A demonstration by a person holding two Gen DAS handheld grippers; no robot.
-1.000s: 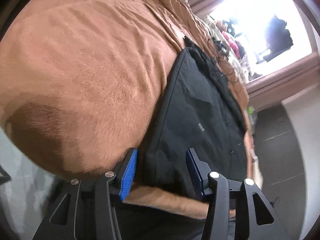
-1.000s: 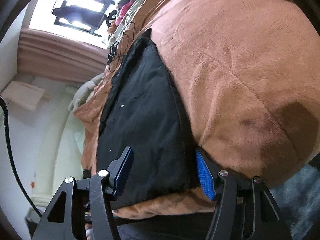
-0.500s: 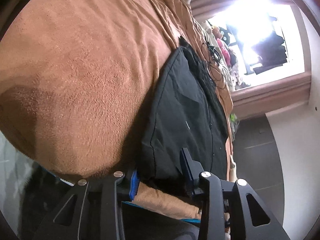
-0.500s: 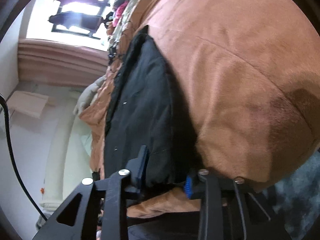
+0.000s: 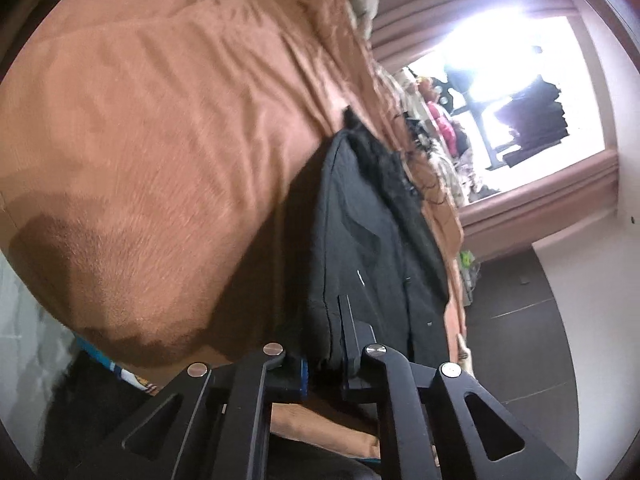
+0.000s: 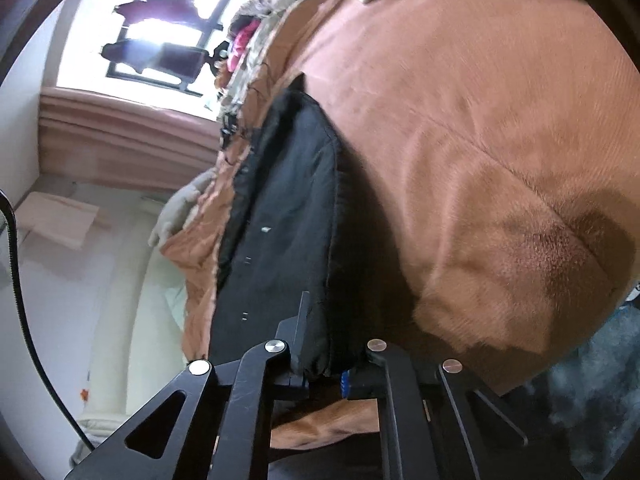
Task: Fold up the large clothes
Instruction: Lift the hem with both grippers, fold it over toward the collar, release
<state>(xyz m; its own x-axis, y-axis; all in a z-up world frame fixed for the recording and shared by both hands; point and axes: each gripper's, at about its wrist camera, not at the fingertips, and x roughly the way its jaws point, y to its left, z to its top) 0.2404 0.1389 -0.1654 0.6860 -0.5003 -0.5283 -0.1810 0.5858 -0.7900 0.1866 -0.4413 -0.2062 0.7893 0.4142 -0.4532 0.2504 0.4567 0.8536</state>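
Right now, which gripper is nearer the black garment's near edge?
Neither: left gripper and right gripper are each clamped on the black garment at its near edge.

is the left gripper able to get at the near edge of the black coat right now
Yes, it looks so, and it already has it: the left gripper has just been closing and now pinches the black coat at its near edge, lifted off the brown blanket. Nothing is in its way.

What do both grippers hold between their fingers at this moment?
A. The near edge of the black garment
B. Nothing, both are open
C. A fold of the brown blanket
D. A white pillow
A: the left gripper and the right gripper are both shut on the black garment.
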